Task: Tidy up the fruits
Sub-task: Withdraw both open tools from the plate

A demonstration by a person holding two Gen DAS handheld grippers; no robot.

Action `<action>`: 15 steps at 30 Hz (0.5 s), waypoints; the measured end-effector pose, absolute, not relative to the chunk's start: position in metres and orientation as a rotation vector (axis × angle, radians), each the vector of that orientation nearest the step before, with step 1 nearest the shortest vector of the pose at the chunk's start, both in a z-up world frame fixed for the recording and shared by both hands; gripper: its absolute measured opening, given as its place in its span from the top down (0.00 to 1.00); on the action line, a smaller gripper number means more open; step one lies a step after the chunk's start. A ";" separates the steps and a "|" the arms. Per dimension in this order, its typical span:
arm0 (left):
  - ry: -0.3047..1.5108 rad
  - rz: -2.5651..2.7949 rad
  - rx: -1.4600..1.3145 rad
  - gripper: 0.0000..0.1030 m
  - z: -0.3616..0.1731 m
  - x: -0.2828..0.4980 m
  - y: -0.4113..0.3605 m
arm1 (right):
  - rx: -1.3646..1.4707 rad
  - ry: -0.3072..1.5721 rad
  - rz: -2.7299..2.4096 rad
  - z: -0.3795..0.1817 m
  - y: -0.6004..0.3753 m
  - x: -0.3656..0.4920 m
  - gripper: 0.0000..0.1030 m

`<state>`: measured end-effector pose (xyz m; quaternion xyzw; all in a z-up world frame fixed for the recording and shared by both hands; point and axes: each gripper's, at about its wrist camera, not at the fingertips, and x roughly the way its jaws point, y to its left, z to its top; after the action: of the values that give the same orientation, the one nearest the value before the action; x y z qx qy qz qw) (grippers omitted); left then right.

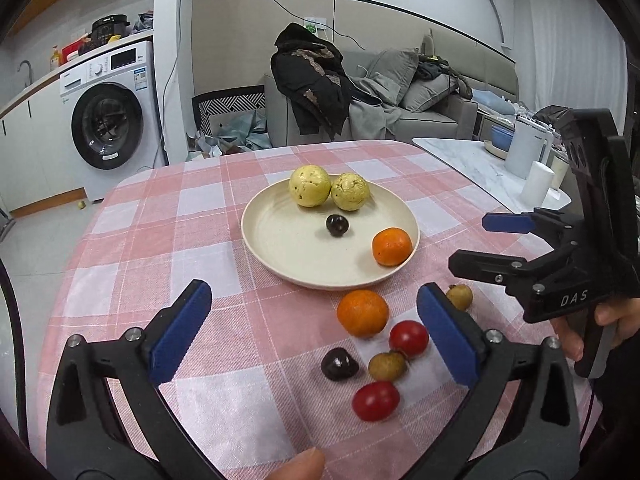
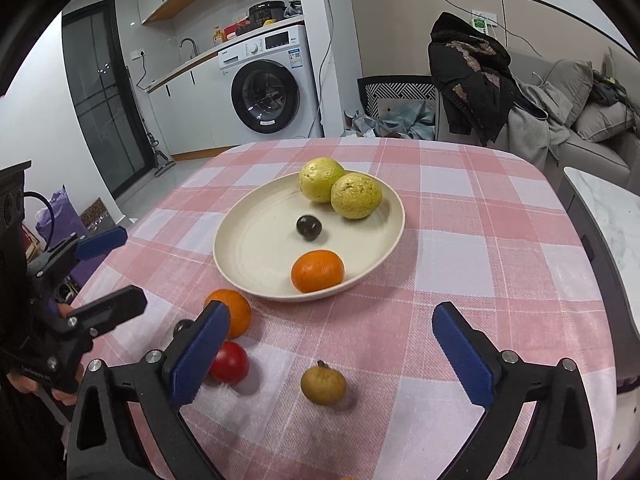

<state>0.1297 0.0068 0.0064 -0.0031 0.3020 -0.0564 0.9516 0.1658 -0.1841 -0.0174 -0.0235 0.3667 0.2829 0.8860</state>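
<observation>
Viewing from the left wrist: the left gripper [image 1: 314, 332] hangs with its blue-padded jaws spread wide and nothing between them, above a loose cluster on the checked tablecloth [image 1: 132, 248].
- Cluster items: one orange [image 1: 362, 313], two red tomatoes [image 1: 408, 338] [image 1: 375, 400], one dark chestnut-like fruit [image 1: 339, 364], two small tan fruits [image 1: 387, 366] [image 1: 460, 297]. All round, mostly smooth-skinned; several touch or sit just beside one another.
- Plate [image 1: 272, 248]: cream, shallow, low-rimmed, matte. Contents: two pitted yellow fruits [image 1: 309, 186] [image 1: 351, 191] touching, one dark fruit [image 1: 337, 225], one orange [image 1: 391, 246] against the near rim.
- Right gripper [image 1: 476, 244]: jaws apart, empty, near the plate's right edge.

Risk, judged: closing on one clustered fruit would likely nudge its neighbours, which could roll across the cloth. Thin-skinned tomatoes may split under a hard squeeze.

Viewing from the right wrist: the right gripper [image 2: 332, 354] is spread, holding nothing, with a tan fruit [image 2: 323, 383] lying between and ahead of its jaws, apart from both pads.
- Tomato [image 2: 229, 362] and orange [image 2: 232, 312]: partly hidden behind the left-hand pad.
- Cloth: woven, pink and white, slightly rumpled.

Risk, judged: the plate's low rim gives little hold; a dropped round fruit could knock the rim-side orange [image 2: 317, 271] out.
</observation>
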 end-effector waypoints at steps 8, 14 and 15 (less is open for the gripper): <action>0.646 -0.116 -0.006 0.00 0.004 0.106 0.008 | -0.087 0.803 0.566 -0.027 -0.190 0.154 0.00; 0.690 -0.112 -0.004 0.00 -0.010 0.096 0.004 | -0.131 0.850 0.572 -0.040 -0.191 0.146 0.00; 0.704 -0.109 0.001 0.00 -0.012 0.095 0.002 | -0.135 0.857 0.575 -0.042 -0.191 0.146 0.00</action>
<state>0.0954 0.0023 -0.0123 0.0004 0.3448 -0.0531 0.9372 0.1457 -0.1909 -0.0416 -0.0643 0.4095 0.2748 0.8676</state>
